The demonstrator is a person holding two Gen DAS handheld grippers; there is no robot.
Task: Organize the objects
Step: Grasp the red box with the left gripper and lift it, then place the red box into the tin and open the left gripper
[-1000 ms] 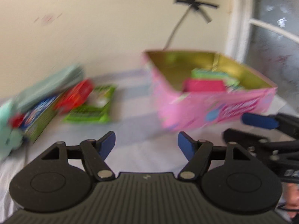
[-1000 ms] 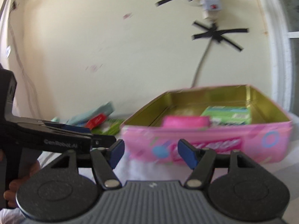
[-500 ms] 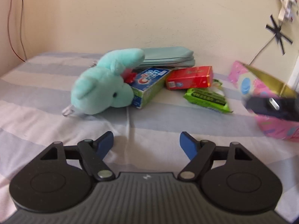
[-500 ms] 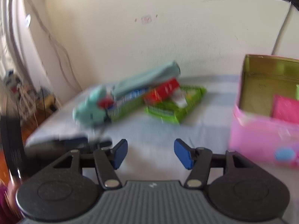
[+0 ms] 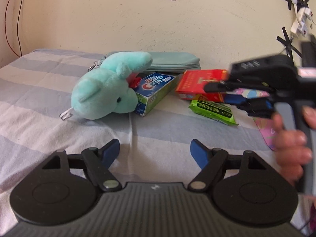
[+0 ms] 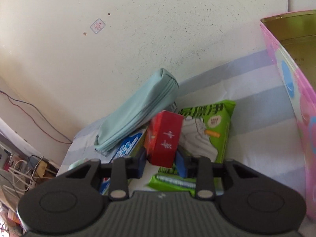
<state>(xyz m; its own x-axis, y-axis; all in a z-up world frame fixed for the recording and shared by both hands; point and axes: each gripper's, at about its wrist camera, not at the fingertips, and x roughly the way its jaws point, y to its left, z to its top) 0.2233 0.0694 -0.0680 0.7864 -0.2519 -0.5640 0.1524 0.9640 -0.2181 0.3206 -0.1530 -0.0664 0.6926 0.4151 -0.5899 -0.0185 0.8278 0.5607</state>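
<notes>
On a striped bedsheet [image 5: 39, 90] against a cream wall [image 5: 118, 19], the right gripper [image 6: 161, 163] closes its blue-padded fingers [image 6: 180, 165] around the near end of a red carton [image 6: 165, 138], which sits tilted among the clutter. Behind the carton lies a pale teal zip pouch [image 6: 136, 114], to its left a Crest toothpaste box [image 6: 126, 146], and to its right a green wet-wipes pack [image 6: 209, 130] (a second green packet [image 6: 173, 181] lies nearer the camera). A pink tin [image 6: 292, 90] with a gold interior stands at far right. From the left wrist view, the left gripper [image 5: 155, 152] hangs above bare sheet with its fingers spread wide and nothing between them. Farther off, a mint plush toy [image 5: 106, 88] rests against the toothpaste box, well left of the red carton.
</notes>
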